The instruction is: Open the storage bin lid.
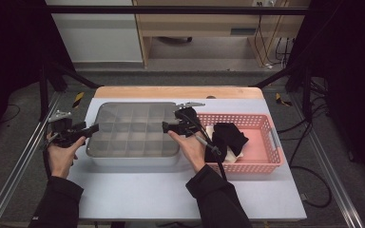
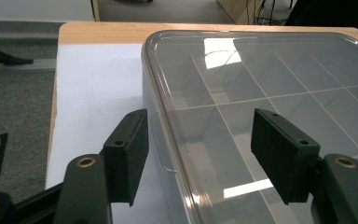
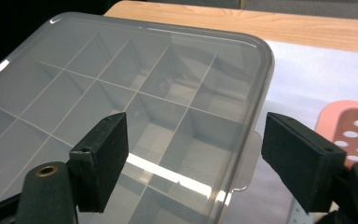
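A clear plastic organiser box (image 1: 133,129) with a closed lid and several compartments sits mid-table. My left gripper (image 1: 92,129) is at the box's left edge, open, its jaws straddling the lid rim (image 2: 168,140) and a small lid tab (image 2: 161,156). My right gripper (image 1: 165,127) is at the box's right edge, open too, its jaws either side of the lid's rim (image 3: 249,135) with the tab (image 3: 249,163) between them. In each gripper view the black pads (image 2: 130,149) (image 3: 102,156) stand wide apart, touching nothing.
A pink perforated basket (image 1: 266,142) stands right of the box, holding black cloth (image 1: 230,137) and something white. A white mat (image 1: 171,190) covers the table, with wooden edge (image 1: 178,91) at the back. Metal rails run along both sides.
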Available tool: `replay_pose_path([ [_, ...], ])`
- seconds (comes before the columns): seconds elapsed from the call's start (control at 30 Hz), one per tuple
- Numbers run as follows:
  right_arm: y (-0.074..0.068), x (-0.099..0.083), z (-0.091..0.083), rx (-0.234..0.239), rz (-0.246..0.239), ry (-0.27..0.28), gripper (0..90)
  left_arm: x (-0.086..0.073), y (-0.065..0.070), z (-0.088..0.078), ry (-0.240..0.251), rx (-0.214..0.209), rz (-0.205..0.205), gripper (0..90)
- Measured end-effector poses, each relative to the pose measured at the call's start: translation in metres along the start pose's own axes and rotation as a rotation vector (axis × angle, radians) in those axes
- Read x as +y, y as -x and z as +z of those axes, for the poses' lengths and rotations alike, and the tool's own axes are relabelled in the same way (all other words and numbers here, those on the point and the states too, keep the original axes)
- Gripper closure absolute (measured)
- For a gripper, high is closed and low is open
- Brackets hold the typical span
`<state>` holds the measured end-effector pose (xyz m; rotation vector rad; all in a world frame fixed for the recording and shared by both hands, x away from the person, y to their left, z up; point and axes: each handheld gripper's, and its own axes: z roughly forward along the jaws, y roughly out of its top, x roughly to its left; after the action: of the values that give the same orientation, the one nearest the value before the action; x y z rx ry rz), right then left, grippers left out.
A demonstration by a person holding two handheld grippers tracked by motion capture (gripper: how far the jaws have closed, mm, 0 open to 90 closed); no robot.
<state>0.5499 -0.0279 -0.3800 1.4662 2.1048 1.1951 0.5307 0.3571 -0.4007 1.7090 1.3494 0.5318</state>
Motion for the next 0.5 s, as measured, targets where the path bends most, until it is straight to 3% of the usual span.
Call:
replay_pose_path([
  [0.4,0.004,-0.003,0.018,-0.043,0.03,-0.07,22.7,0.001,-0.011,0.017,-0.052,-0.026,-0.052,36.7],
  [0.5,0.005,-0.004,0.022,-0.051,0.043,-0.087,22.6,0.0,-0.011,0.021,-0.069,-0.033,-0.048,37.3],
])
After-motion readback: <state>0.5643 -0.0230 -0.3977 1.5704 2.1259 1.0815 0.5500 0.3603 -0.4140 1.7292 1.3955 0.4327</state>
